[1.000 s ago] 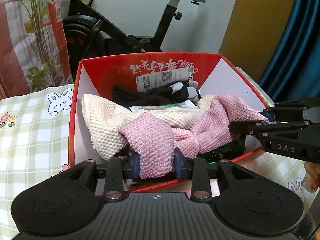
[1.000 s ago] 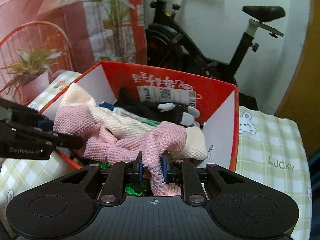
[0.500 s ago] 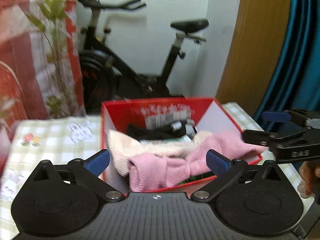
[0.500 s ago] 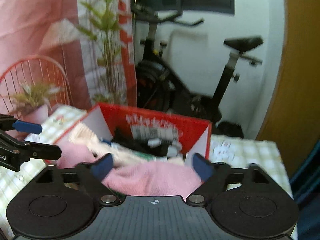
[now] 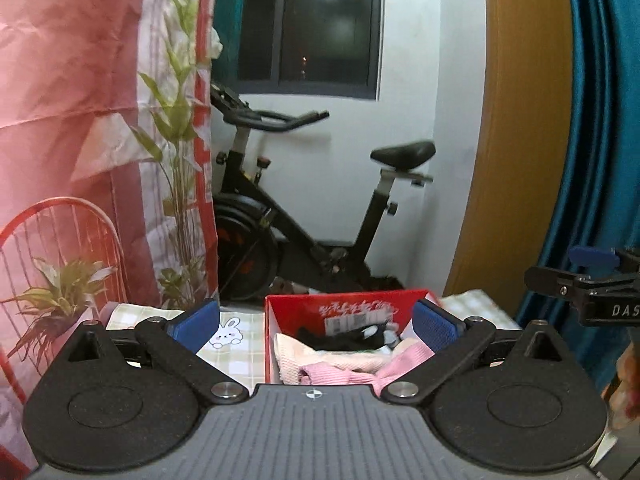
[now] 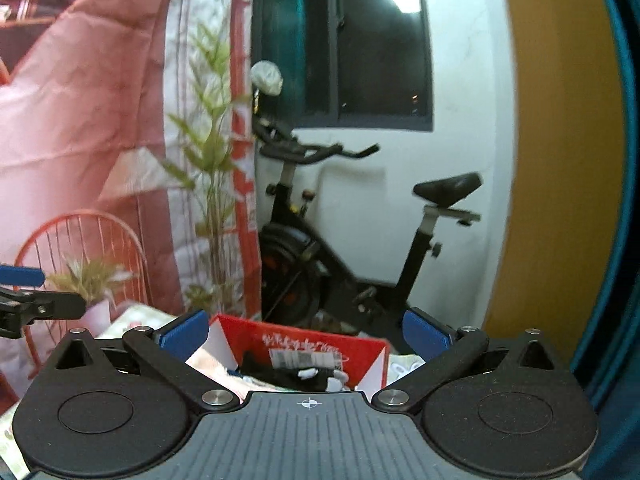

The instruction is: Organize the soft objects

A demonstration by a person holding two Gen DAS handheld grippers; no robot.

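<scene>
Pink knitted cloth lies folded along the near side of the red cardboard box, draped half over a cream waffle-weave cloth; a dark garment with white patches sits behind them against the back wall, under a barcode label. A second ago both grippers were clamped on the pink cloth, one at each end, right over the box; now left gripper and right gripper are both released, jaws spread wide and holding nothing, pulled back and raised so the box looks small and low in both views. Judgement: the pink piece is deposited, this placement done; whether anything soft remains outside the box cannot be told from here. Textures: pink and cream are chunky, limp knits that slump and hold creases; the box is stiff printed card, white inside, open-topped. It stands on a green-checked tablecloth with rabbit print. Beyond: black exercise bike, potted plants, red wire chair back, dark window.
</scene>
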